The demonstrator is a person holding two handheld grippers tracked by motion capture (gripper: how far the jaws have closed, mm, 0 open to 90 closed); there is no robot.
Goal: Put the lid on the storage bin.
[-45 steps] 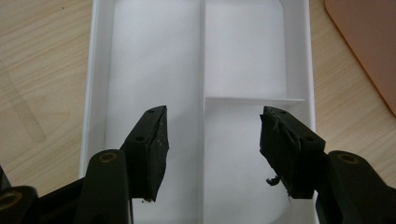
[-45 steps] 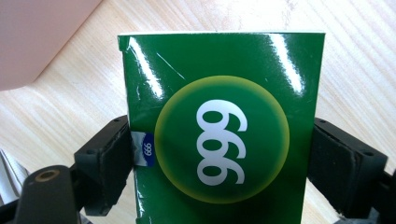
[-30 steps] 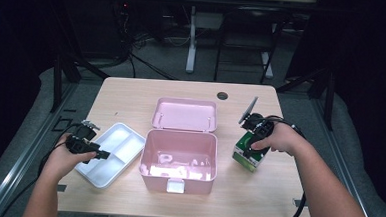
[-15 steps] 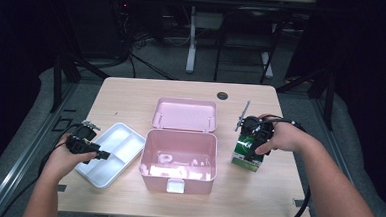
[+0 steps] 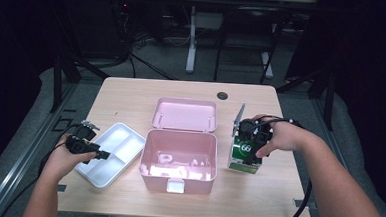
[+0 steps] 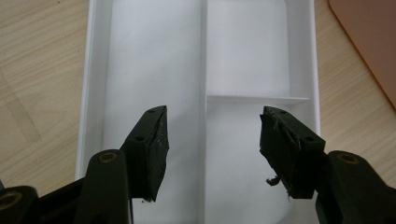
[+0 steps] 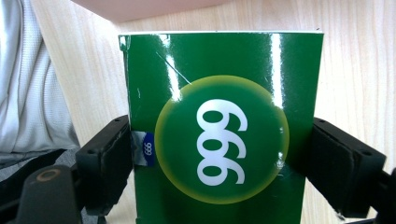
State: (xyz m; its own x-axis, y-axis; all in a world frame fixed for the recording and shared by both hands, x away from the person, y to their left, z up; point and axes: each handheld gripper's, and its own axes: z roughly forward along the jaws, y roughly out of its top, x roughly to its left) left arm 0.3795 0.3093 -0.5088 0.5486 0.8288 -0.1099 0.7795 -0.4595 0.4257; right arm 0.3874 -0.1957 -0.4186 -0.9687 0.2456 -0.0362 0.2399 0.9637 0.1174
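High view, read left to right across the wooden counter (image 5: 131,98). At about 8 o'clock the left tool (image 5: 103,155) sits over a white tray (image 5: 124,144), held in the person's left hand (image 5: 63,154). In the left gripper view the left tool (image 6: 212,140) has its jaws standing well apart with nothing between them, and the tray (image 6: 303,56) below shows one long compartment and two shorter ones split by thin walls.

At the centre, toward 6 o'clock, stands an open pink box (image 5: 178,160) with its lid (image 5: 184,114) lying back flat toward 12 o'clock; small pale items lie on its floor, too small to tell. The tray lies just beside the box at its 9 o'clock side. A small dark round hole (image 5: 222,95) marks the counter near 12 o'clock.

At about 3 o'clock the right hand (image 5: 279,138) holds the right tool (image 5: 246,149), which is clamped on a green carton (image 5: 243,153). The carton stands upright just beside the box's 3 o'clock wall; whether its base touches the counter cannot be told. In the right gripper view the right tool (image 7: 219,158) presses one pad on each side wall of the carton (image 7: 224,140), whose face bears a yellow-ringed circle with white numerals.
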